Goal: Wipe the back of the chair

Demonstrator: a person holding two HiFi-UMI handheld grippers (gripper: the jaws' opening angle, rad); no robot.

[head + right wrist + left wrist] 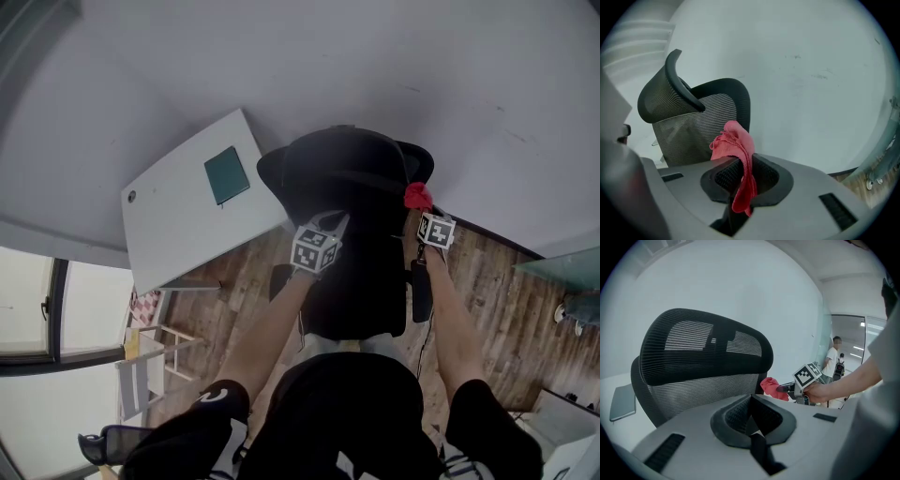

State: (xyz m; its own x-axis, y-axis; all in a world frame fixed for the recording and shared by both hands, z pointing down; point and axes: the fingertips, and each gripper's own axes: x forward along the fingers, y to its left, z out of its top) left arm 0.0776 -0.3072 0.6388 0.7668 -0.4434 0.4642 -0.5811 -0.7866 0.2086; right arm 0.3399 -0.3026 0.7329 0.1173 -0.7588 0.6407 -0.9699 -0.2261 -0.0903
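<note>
A pale wall fills the far side, with a wood-patterned floor below it. A white desk stands to the left, carrying a flat green pad. Right of the desk is the black mesh chair. Its back stands upright with the long axis running top to bottom, and the curved headrest sits on top, nearest the wall. Its armrests lie on the person's side.

The right gripper has its jaws clamped on a red cloth. The cloth bunches above the jaws and trails down between them, its length roughly vertical. From the head view, the cloth is at the right edge of the chair back, just under the headrest. Whether it touches the mesh is unclear.

The left gripper points at the middle of the chair back, its jaws drawn together with nothing between them
</note>
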